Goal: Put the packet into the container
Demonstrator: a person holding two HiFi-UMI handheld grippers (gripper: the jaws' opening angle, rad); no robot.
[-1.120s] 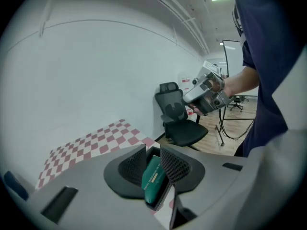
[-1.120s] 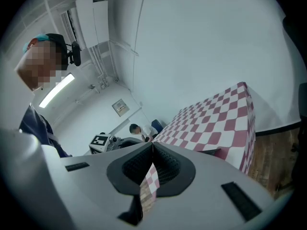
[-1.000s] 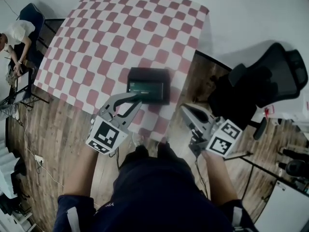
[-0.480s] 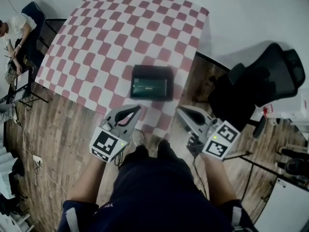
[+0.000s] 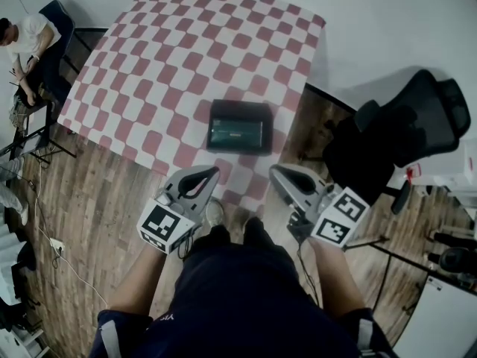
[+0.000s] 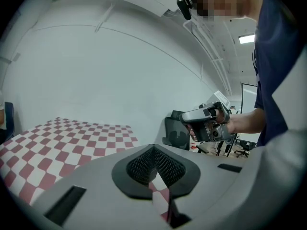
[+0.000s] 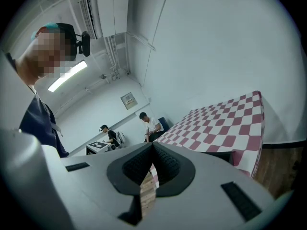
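The green flat packet (image 5: pixel 240 133) lies inside the shallow black rectangular container (image 5: pixel 240 107) on the red-and-white checked table (image 5: pixel 171 43). That is the state the task asks for. The left tongs (image 5: pixel 211 173) and right tongs (image 5: pixel 275 173) are closed, empty and apart from it.

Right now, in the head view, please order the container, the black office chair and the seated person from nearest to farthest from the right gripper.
Measured from the right gripper:
1. Container, just ahead, slightly to the left.
2. Black office chair, off to the right.
3. Seated person, far corner on the left.
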